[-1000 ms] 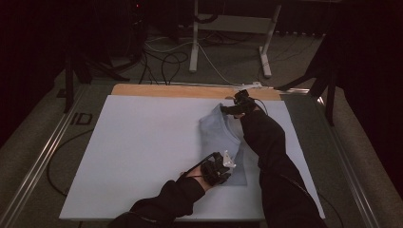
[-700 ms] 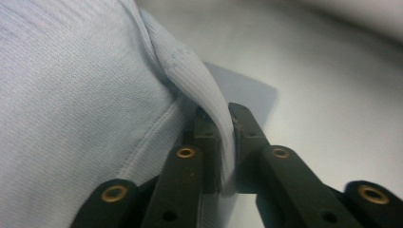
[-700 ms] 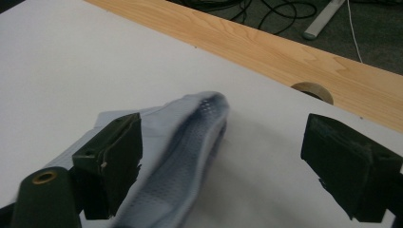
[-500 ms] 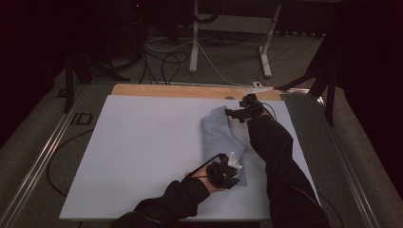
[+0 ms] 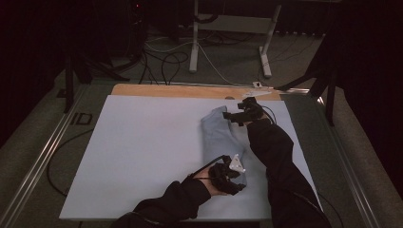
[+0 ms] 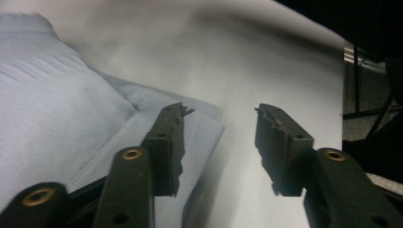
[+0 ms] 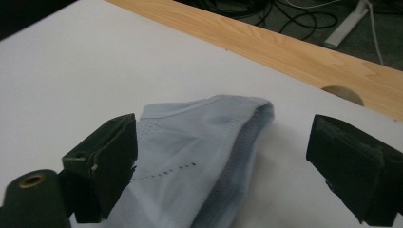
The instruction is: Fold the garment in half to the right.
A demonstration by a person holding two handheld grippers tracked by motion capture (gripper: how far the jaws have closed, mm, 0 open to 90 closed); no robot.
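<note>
Pale blue ribbed knit: a folded garment (image 5: pixel 223 142) lies on the white sheet (image 5: pixel 142 152) covering the bench, right of centre, running lengthwise from near the far wooden strip (image 5: pixel 190 91) down toward the person's side; looks like a folded top or leggings, cannot tell which.

Left gripper (image 5: pixel 227 175) sits at the garment's near end; its fingers have just been opening and now stand apart, released; in the left gripper view one finger (image 6: pixel 166 142) rests over the ribbed hem (image 6: pixel 199 133), the other (image 6: pixel 280 142) over bare sheet; nothing pinched.

Right gripper (image 5: pixel 242 113) is at the far end, fingers spread wide; in the right gripper view the rounded fold (image 7: pixel 214 137) lies between them, untouched by either.

Judgement: both ends set down, fold being let go; the step in hand is a clean release. To do it well: open fully before lifting, so the serrated fingers do not snag the knit; draw both grippers straight up and away, not sideways, lest the layers slide; check that the near hem stays square with the layer below.
</note>
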